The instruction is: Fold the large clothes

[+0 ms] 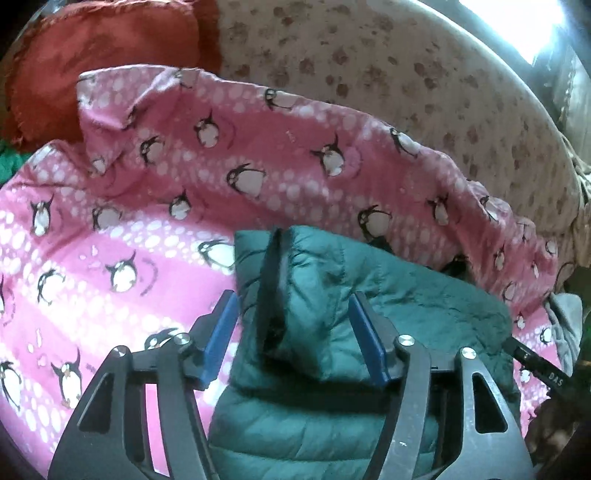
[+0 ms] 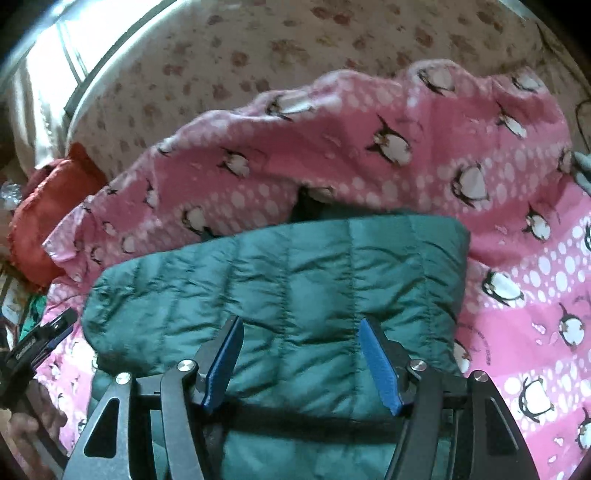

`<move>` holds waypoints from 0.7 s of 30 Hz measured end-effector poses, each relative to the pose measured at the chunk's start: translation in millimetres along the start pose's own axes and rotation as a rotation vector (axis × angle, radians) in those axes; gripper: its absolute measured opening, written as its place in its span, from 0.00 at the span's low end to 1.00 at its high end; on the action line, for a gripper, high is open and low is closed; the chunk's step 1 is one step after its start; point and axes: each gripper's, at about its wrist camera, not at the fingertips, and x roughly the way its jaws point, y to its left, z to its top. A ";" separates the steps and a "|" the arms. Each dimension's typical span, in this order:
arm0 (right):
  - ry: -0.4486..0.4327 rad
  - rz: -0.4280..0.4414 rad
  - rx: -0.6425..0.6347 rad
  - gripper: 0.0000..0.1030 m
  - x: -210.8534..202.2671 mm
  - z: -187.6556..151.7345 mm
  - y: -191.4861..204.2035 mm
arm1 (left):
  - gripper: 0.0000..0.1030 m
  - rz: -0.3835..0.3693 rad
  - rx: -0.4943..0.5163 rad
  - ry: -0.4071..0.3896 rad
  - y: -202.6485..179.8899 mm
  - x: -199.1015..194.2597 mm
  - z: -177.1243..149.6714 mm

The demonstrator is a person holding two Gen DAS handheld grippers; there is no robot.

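Note:
A dark green quilted jacket [image 1: 369,291] lies folded on a pink penguin-print blanket [image 1: 110,236]. In the left wrist view a raised fold with a black zipper edge [image 1: 271,280] stands between the blue pads [image 1: 221,332] of my left gripper [image 1: 295,332]; the jaws are apart and do not press on it. In the right wrist view the jacket [image 2: 280,266] shows its quilted back, and my right gripper [image 2: 301,354] hovers open over its near part, pads [image 2: 380,365] wide apart. Each gripper shows at the edge of the other's view: the right gripper's black finger [image 1: 535,365], the left gripper [image 2: 40,343].
The blanket [image 2: 369,147] covers a bed with a beige flower-print sheet [image 1: 369,66]. A red-orange cushion [image 1: 96,55] lies at the blanket's far corner. A bright window [image 1: 546,26] stands beyond the bed. A person's hand [image 2: 33,424] shows at the lower left.

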 end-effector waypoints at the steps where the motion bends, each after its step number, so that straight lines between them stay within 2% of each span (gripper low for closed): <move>1: 0.003 0.011 -0.009 0.61 8.3 2.3 9.6 | 0.60 0.007 0.009 0.004 -5.0 3.7 1.6; 3: 0.014 0.023 -0.038 0.61 33.3 8.6 30.9 | 0.60 0.033 0.035 0.013 -12.2 13.4 2.6; 7: 0.046 0.007 -0.108 0.61 91.7 10.1 62.0 | 0.60 0.139 0.083 0.105 -14.4 50.5 -5.5; 8: 0.055 0.001 -0.120 0.61 108.0 11.1 61.8 | 0.60 0.135 0.080 0.121 -11.9 55.8 -8.6; 12: 0.070 -0.060 -0.207 0.62 124.2 -13.3 65.9 | 0.73 0.111 0.033 0.142 0.9 71.4 -18.5; 15: 0.064 -0.072 -0.231 0.64 114.4 -25.2 70.5 | 0.76 0.106 0.029 0.156 1.8 79.9 -23.6; 18: 0.094 -0.045 -0.210 0.64 102.6 -22.5 68.3 | 0.76 0.120 0.051 0.154 -1.9 81.0 -24.8; 21: 0.110 0.004 -0.158 0.64 74.8 -8.4 41.1 | 0.78 0.110 0.046 0.162 -0.1 83.1 -22.8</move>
